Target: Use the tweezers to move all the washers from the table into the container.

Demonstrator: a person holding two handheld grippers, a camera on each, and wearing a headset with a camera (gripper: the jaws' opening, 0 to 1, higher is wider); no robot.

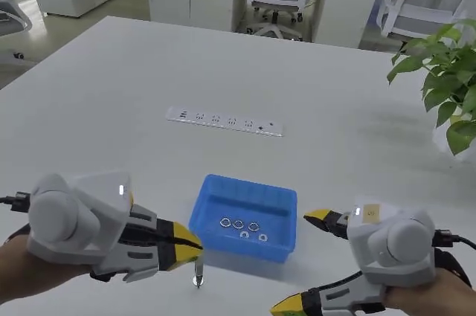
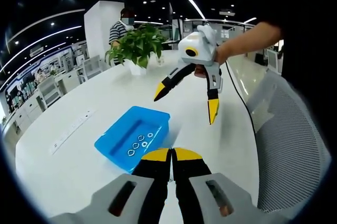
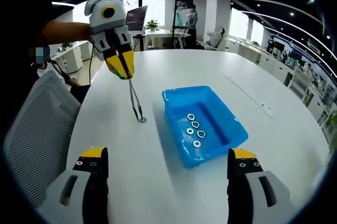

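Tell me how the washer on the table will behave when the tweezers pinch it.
The washer is a small, flat ring, so it is probably light and apt to slip from the thin tweezers. Lying flat on the smooth table, it may skid when nudged. On edge, it could roll.

white bench [image 1: 111,85]: smooth, matt | blue rectangular plastic container [image 1: 239,246]: smooth, slight sheen | small silver metal washers [image 1: 238,224]: bright, shiny | thin metal tweezers [image 3: 134,97]: bare, glinting | left tool [image 1: 198,244], right tool [image 2: 184,109]: matt white-grey plastic shells, yellow-and-black jaws glossier | grey mesh chair back [image 2: 295,145]: woven cloth, rough
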